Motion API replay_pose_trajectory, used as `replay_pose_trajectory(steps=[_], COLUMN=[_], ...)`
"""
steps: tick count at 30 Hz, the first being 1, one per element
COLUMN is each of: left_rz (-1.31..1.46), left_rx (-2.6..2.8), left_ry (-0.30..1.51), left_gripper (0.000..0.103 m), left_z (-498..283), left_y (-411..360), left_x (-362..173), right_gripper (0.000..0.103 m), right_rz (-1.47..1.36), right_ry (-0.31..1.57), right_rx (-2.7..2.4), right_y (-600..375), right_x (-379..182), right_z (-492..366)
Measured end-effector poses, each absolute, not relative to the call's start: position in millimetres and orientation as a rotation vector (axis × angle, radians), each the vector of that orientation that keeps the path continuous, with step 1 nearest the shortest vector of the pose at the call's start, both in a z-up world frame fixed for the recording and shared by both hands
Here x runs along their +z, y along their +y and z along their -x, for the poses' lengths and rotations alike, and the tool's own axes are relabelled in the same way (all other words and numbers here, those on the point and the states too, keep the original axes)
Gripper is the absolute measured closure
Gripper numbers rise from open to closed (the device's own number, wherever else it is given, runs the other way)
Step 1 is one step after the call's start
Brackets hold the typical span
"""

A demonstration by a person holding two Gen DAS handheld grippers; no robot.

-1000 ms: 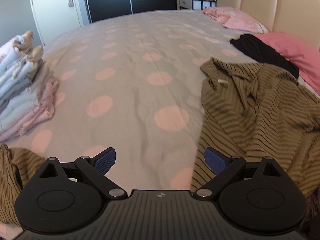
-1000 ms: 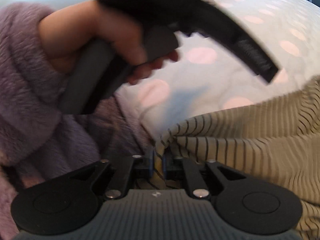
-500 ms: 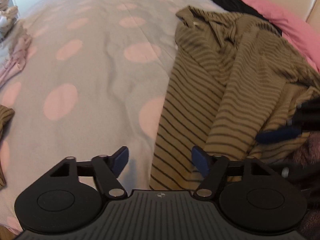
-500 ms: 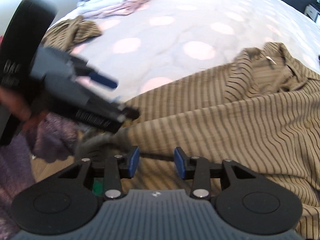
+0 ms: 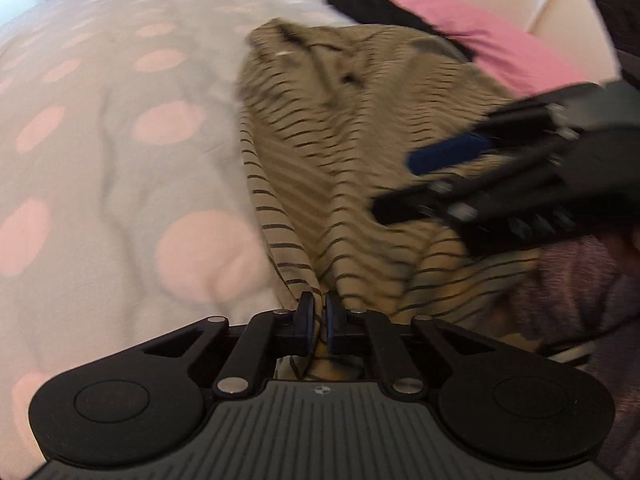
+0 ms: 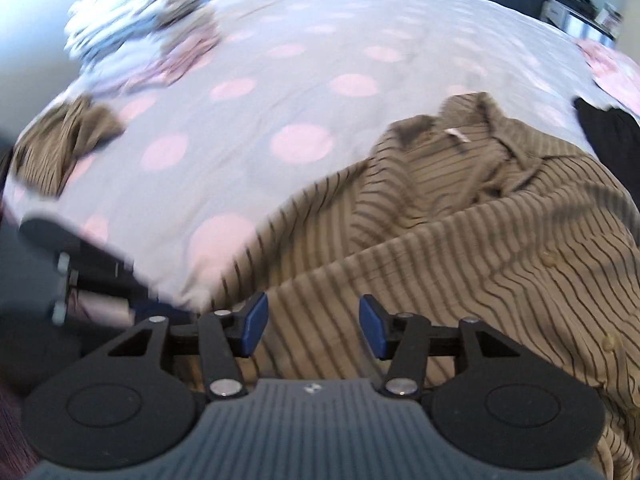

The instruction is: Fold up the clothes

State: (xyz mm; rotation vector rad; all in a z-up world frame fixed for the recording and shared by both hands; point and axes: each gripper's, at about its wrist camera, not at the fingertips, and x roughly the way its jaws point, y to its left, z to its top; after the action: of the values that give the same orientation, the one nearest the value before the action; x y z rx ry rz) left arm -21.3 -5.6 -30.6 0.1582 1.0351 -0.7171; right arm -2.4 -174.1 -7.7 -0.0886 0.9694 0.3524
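Observation:
An olive shirt with dark stripes point(image 5: 340, 128) lies rumpled on the bed, collar at the far end. My left gripper point(image 5: 319, 312) is shut on the shirt's near hem and the cloth runs taut away from it. My right gripper point(image 6: 313, 322) is open and empty just above the shirt point(image 6: 460, 240); it also shows blurred at the right of the left wrist view point(image 5: 500, 176). The left gripper shows blurred at the lower left of the right wrist view point(image 6: 92, 280).
The bed has a grey cover with pink dots point(image 5: 120, 140). A stack of folded clothes point(image 6: 140, 28) and another olive striped garment point(image 6: 64, 140) lie at its far left. A black garment point(image 5: 376, 8) and pink pillows point(image 5: 500, 44) lie near the headboard.
My left gripper has shut on the shirt's hem, having been open over the bed. My right gripper let go of the shirt, opened and moved over the cloth.

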Motion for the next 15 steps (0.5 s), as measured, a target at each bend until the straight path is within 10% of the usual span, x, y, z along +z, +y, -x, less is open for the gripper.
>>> replay_pose_trajectory(steps=[13,15], left_rz=[-0.251,-0.256], left_rx=[-0.952,-0.985], left_ry=[0.895,0.868], left_gripper=[0.1,0.1], left_z=[59.9,64.2], left_y=[-62.3,-68.2], left_x=[-13.3,-9.2], right_gripper=[0.06,0.1], right_rz=[-0.113,-0.092], right_ry=[1.014,1.017], right_rx=[0.33,0.302], right_y=[-189.1,-189.9], right_x=[-13.4,-17.0], right_z=[-14.1,-14.7])
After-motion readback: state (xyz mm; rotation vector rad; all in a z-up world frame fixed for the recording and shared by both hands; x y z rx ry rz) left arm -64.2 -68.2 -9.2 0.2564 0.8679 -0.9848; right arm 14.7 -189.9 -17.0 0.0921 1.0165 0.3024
